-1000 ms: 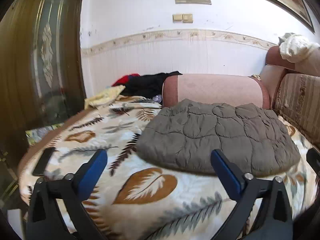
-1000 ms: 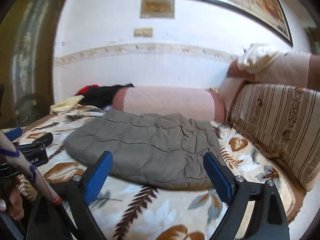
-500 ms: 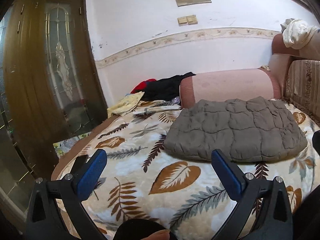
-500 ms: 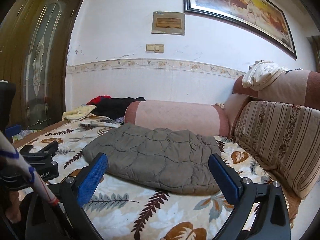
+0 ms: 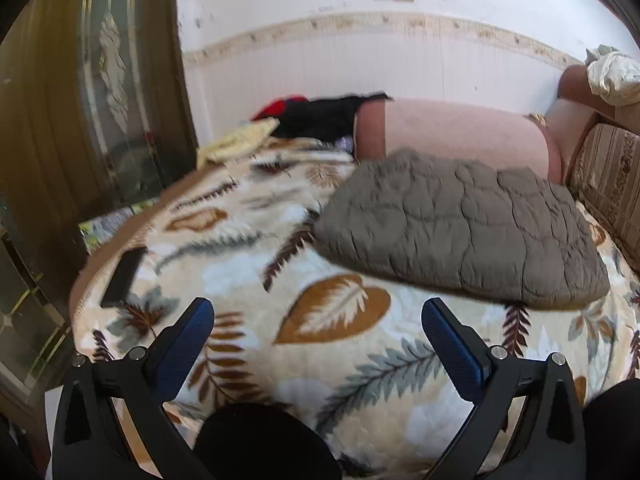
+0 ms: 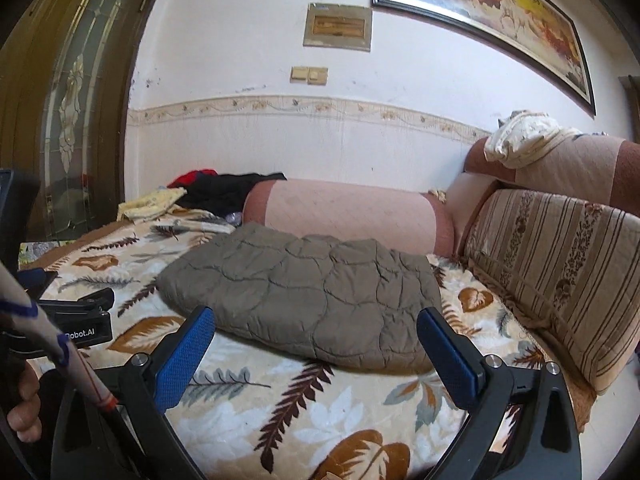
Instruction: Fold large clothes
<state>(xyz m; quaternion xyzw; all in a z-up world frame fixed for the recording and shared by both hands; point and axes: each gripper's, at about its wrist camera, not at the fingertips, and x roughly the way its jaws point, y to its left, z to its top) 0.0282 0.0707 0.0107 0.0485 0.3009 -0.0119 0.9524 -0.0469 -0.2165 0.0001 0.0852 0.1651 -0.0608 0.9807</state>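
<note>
Item: folded grey quilted garment [image 6: 304,296] [image 5: 460,236], lying flat on the leaf-print blanket [image 6: 256,412] [image 5: 256,280] covering the couch seat. Its long axis is running across both views, roughly parallel to the pink bolster cushion [image 6: 344,212] [image 5: 452,136] behind it; its far long edge is lying right up against that bolster, though actual contact cannot be told. Its right end is pointing toward the striped back cushion [image 6: 560,272], with a strip of blanket showing between them.

Open room: bare blanket is stretching in front of the garment and to its left, out to the seat's rounded edge.

Surroundings: a dark flat phone-like object [image 5: 124,276] is lying near the blanket's left edge. Yellow cloth [image 6: 152,204], black clothing [image 6: 228,192] and a red item [image 6: 192,178] are piled at the far left corner. A cream cloth [image 6: 524,136] is draped over the upper cushion.

Left gripper [image 5: 318,328]: jaws standing wide apart, holding nothing, hovering over bare blanket short of the garment.

Right gripper [image 6: 316,338]: jaws spread fully, holding nothing, the garment's near edge showing between the fingertips, untouched.
</note>
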